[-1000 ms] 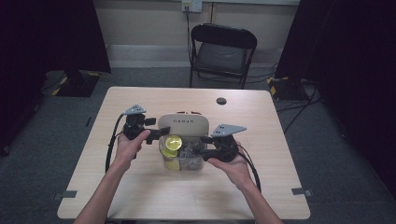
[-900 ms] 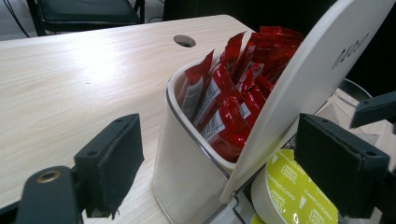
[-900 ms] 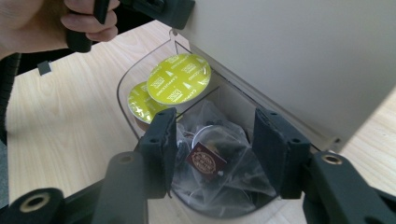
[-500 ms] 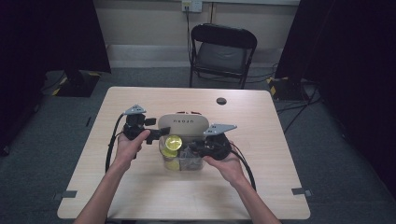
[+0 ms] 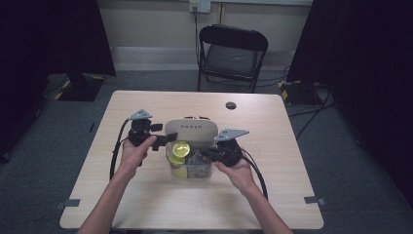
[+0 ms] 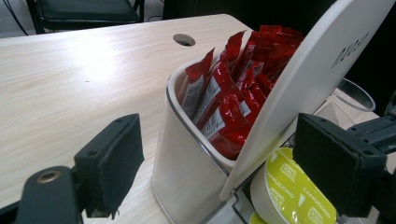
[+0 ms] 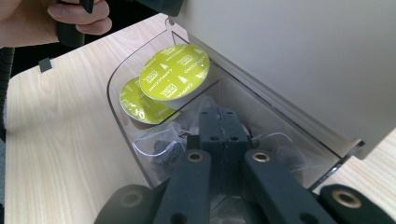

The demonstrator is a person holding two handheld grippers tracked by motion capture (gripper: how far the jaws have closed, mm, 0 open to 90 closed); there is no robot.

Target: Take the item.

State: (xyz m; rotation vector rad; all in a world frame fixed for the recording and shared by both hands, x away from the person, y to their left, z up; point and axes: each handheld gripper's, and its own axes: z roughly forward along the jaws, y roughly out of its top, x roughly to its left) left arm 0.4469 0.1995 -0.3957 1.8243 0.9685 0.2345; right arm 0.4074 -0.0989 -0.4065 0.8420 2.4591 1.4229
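Clear plastic bin [image 7: 122, 116], centre frame, holds green cappuccino capsules [image 7: 175, 72] and tea sachets [image 7: 161, 147]; the right gripper [image 7: 223, 122], jaws pressed together among them, could tear a sachet; left gripper [image 6: 224, 154] spread.

Right gripper [image 7: 219, 122]: jaws have just closed fully, pads meeting inside clear bin [image 7: 122, 135], at 5 o'clock of the green capsules [image 7: 175, 72]; hand edged inward.
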